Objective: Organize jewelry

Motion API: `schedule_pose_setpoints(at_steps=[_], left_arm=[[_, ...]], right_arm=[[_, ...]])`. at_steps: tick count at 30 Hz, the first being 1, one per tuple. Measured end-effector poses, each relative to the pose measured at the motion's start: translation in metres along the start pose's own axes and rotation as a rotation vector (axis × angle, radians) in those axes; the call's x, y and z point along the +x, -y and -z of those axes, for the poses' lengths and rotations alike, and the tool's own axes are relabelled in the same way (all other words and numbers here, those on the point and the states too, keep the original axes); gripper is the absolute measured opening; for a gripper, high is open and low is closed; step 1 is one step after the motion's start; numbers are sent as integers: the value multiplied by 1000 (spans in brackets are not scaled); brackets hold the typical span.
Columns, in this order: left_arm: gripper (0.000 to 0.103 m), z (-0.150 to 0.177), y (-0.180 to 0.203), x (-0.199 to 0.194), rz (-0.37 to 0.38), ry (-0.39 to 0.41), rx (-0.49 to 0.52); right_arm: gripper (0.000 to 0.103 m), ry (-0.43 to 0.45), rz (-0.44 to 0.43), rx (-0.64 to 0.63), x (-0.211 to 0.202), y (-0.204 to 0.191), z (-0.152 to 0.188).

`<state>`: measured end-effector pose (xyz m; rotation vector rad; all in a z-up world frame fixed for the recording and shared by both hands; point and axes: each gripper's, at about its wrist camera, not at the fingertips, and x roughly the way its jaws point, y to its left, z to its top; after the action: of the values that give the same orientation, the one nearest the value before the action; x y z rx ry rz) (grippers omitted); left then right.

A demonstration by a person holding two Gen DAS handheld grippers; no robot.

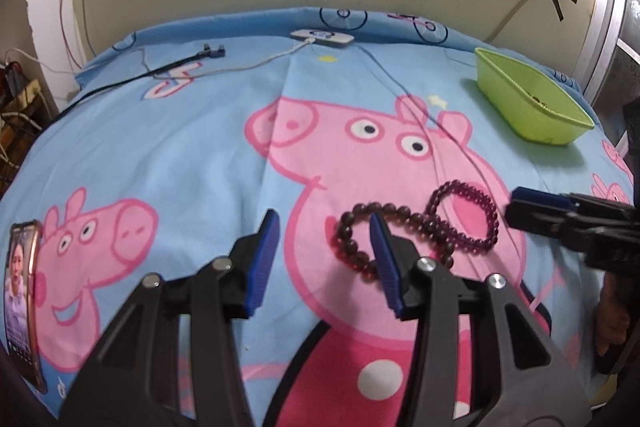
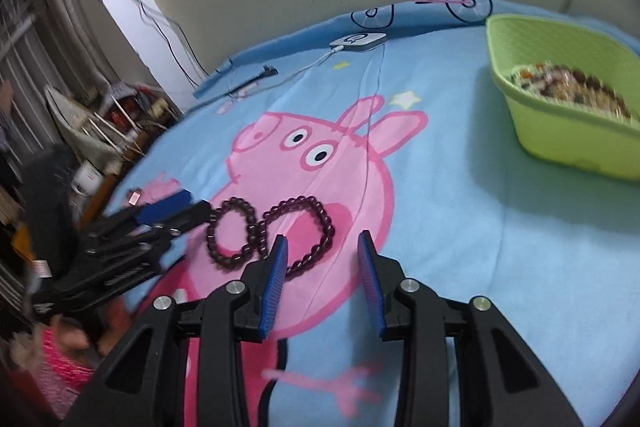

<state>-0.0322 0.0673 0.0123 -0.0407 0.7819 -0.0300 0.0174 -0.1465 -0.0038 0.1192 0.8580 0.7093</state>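
The left hand-held gripper [image 1: 324, 231] hangs low over the bed sheet [image 1: 200, 131] with its blue pads spread apart and nothing between them; its right pad overlaps the near bracelet [image 1: 356, 243] in view. The right hand-held gripper [image 2: 323, 247] is likewise parted and empty, its left pad just at the edge of the far bracelet [image 2: 298, 231]. The two dark beaded loops lie side by side and touch where they meet. The green tub [image 2: 560, 115], well apart at the right, already holds what looks like more jewelry, though blur hides the detail. The risk, as I judge it: closing on one loop may drag its neighbour along, or round beads may slip from the pads and drop short of the tub.
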Motion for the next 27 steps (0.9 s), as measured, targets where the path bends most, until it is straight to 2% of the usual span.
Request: schedule_pose_setpoints(at_steps=[5,6,9,15,19,27], left_arm=[[45,-6,14,-2,5,21,55],[45,-7,19,-1,2,24,69],[45,-9,29,1,4,21,93],[45,-13,47,6,-3,12,136],[45,-17,57,9,-2,5,155],[45,-22,84,19,3,-18,202]], right_arm=[[9,-28,100,-106,16,-16,-4],[1,-33,136,-136,18,-20,-4],[0,-36,175,-174,20,-21,-4],[0,35,224,-119,-1,3,-1],[0,42,237,-65,-17,29,6],[0,63,252,-17,-42,57,21]])
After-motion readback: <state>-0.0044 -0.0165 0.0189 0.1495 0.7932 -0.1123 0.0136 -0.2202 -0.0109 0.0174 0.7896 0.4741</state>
